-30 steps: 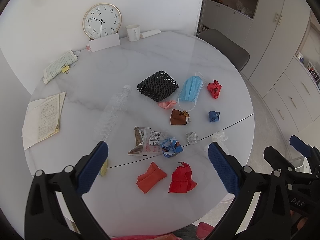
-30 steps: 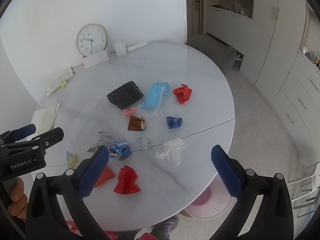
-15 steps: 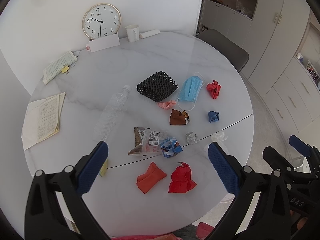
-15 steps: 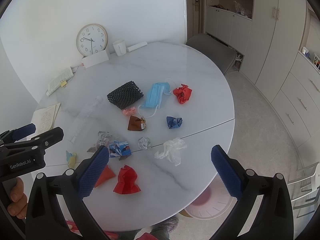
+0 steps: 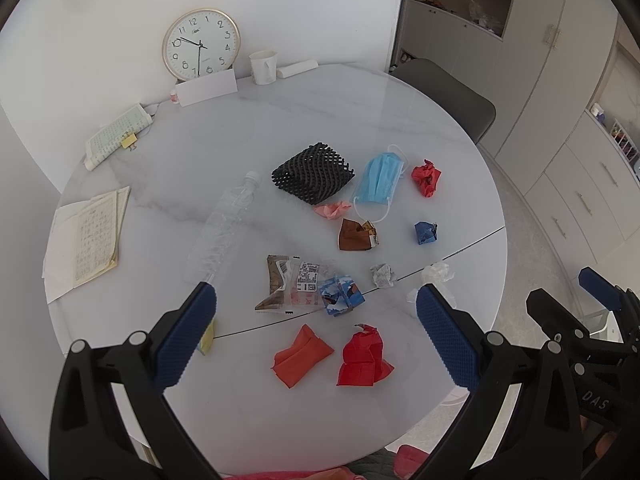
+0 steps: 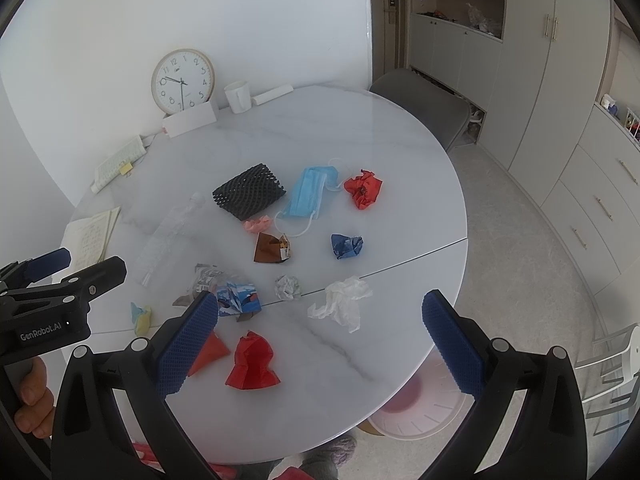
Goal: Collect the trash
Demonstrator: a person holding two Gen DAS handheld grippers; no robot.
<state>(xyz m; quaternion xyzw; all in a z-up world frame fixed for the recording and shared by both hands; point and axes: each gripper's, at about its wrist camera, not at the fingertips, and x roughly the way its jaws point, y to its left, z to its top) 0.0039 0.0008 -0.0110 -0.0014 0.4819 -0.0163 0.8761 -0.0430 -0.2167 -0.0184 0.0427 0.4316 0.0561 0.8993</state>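
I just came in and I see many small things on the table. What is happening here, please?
A person holds a two-finger tool in each hand above a round white table to collect trash. The left tool and the right tool are both open and hold nothing. Crumpled papers, a blue face mask, a black foam net, a clear plastic bottle and wrappers lie on the table, none picked up yet. A pinkish bin stands on the floor at the near edge of the table.

On the round table point(image 5: 280, 420) lie three red paper wads point(image 5: 364, 356), one blue mask point(image 5: 378, 178), one black foam net point(image 5: 312, 174), one clear bottle point(image 5: 224, 228), two snack wrappers point(image 5: 294, 286) and one clock point(image 5: 201, 45)
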